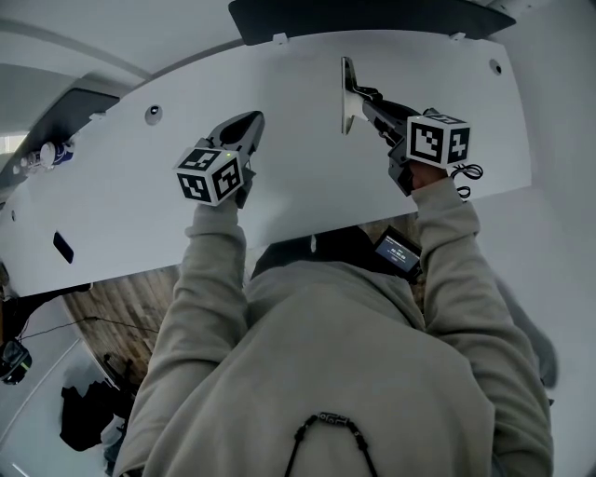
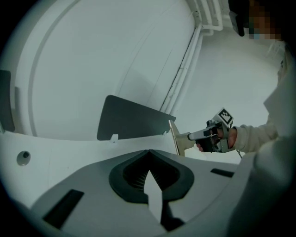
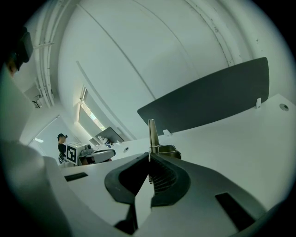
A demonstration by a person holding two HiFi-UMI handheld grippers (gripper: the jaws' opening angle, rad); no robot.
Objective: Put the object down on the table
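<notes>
A thin flat metal piece [image 1: 346, 93] stands on edge between the jaws of my right gripper [image 1: 359, 95], which is shut on it over the white table [image 1: 279, 186]. In the right gripper view the metal piece [image 3: 151, 133] rises upright just past my right gripper [image 3: 149, 158]. From the left gripper view the metal piece [image 2: 177, 140] sticks out of the right gripper [image 2: 190, 136]. My left gripper [image 1: 250, 123] hovers over the table to the left, shut and holding nothing. In its own view, the left gripper [image 2: 149, 152] has its tips together. It also shows as the left gripper [image 3: 99, 152] in the right gripper view.
A dark divider panel [image 1: 372, 19] runs along the table's far edge. Round cable holes [image 1: 154, 114] sit in the tabletop, and a small black item [image 1: 63, 247] lies near its left front. Bottles [image 1: 51, 154] stand far left. A person [image 3: 61, 144] stands in the distance.
</notes>
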